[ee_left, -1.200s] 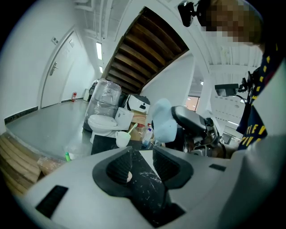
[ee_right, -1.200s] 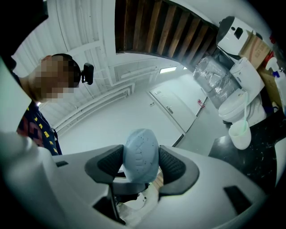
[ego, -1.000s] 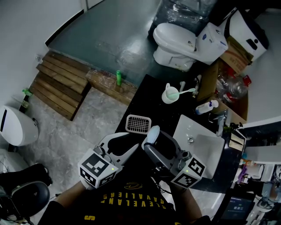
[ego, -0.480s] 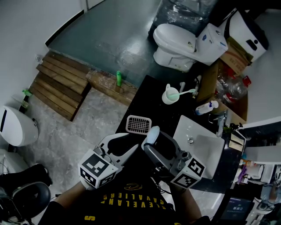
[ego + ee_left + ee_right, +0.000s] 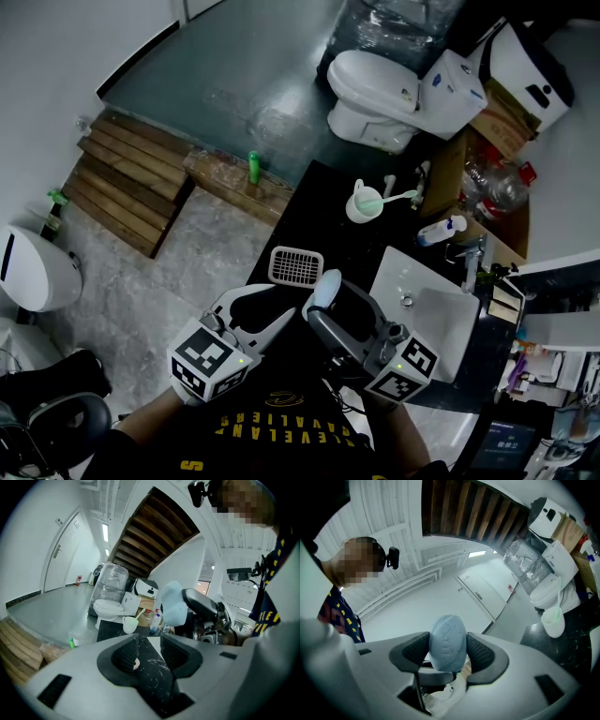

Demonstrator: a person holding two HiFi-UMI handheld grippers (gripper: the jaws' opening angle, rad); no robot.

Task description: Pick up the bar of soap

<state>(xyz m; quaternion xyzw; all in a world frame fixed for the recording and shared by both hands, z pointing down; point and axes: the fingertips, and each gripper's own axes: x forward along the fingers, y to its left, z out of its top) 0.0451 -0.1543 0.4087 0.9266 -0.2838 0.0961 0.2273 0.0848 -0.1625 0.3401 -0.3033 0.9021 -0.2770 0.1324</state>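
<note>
Jaws of the right gripper (image 5: pixel 448 654) are pinching the blue soap (image 5: pixel 448 639), holding it up off the black counter (image 5: pixel 323 216), near the sink (image 5: pixel 441 323). Left gripper (image 5: pixel 147 651) jaws are standing spread, gripping nothing.

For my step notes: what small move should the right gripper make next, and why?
Probably just hold steady: the right gripper is shut on the blue soap bar, held clear above the black counter, so the pick looks done.
</note>
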